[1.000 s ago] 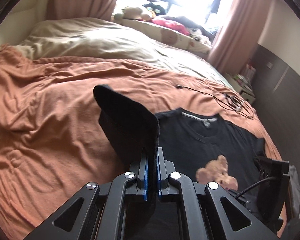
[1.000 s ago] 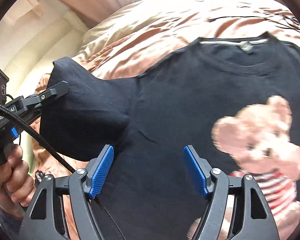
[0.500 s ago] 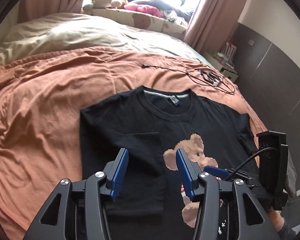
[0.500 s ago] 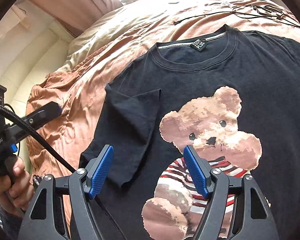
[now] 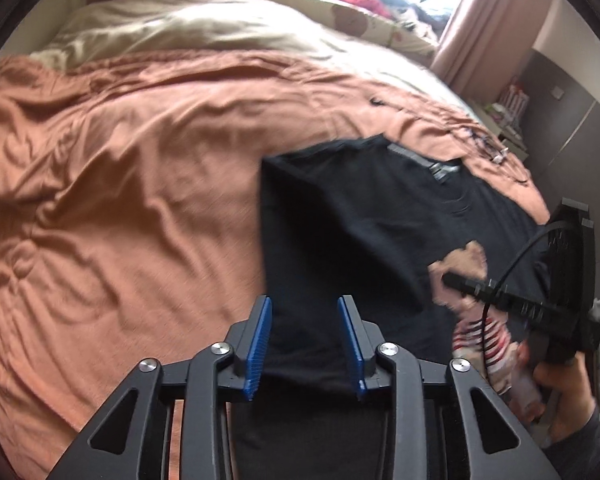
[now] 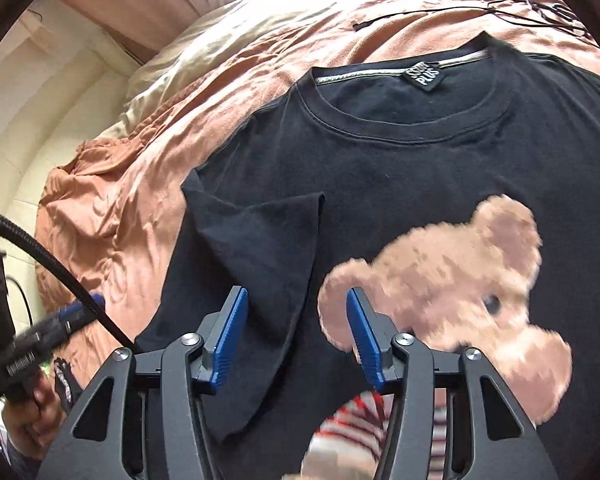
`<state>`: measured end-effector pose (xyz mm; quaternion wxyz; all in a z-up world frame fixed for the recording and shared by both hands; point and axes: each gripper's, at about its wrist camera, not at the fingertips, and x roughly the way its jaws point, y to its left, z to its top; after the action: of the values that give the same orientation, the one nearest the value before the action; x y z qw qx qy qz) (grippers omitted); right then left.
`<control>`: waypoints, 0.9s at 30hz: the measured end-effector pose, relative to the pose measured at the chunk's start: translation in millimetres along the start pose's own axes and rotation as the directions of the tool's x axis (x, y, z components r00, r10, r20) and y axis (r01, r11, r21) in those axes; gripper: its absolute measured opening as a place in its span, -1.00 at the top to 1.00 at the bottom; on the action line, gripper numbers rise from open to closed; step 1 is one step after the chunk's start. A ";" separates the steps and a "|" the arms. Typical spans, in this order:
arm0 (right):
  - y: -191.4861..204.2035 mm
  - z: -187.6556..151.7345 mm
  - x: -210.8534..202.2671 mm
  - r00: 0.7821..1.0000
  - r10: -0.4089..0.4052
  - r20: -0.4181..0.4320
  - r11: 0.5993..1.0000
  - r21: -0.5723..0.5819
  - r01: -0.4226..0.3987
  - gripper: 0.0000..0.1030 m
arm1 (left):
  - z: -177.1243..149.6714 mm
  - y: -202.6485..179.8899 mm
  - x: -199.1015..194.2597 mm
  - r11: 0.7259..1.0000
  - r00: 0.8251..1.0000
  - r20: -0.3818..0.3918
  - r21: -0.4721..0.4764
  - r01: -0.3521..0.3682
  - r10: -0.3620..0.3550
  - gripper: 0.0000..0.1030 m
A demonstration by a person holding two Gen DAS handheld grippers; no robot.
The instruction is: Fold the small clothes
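The T-shirt (image 6: 400, 168) lies flat on the bedspread (image 5: 120, 200), one sleeve (image 6: 260, 248) folded over its front; a cable (image 6: 480, 10) lies behind its collar.

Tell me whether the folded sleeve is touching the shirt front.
Touching. The right wrist view shows the folded sleeve lying flat on the shirt front, its edge beside the bear print, with no gap under it.
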<state>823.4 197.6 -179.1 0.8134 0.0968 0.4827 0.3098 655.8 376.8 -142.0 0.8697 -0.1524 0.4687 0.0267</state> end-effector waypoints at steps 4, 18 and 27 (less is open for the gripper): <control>0.7 8.5 18.4 0.999 -0.035 0.007 0.999 0.006 0.035 0.05 | -9.5 16.0 11.6 1.000 0.999 -0.032 -0.017 -0.014 0.013 0.31; -1.2 13.1 25.3 0.987 -0.132 0.096 0.991 -0.001 0.133 1.00 | -39.2 32.0 48.0 1.000 0.993 -0.115 -0.018 -0.011 0.008 0.36; -7.3 6.9 12.3 0.996 -0.079 0.052 0.994 0.083 0.075 1.00 | -39.0 30.3 40.3 0.998 0.989 -0.136 -0.042 -0.056 0.050 0.38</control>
<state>836.5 200.2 -187.8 0.8331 0.1195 0.4758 0.2555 641.1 390.5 -202.5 0.8313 -0.1610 0.5296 0.0501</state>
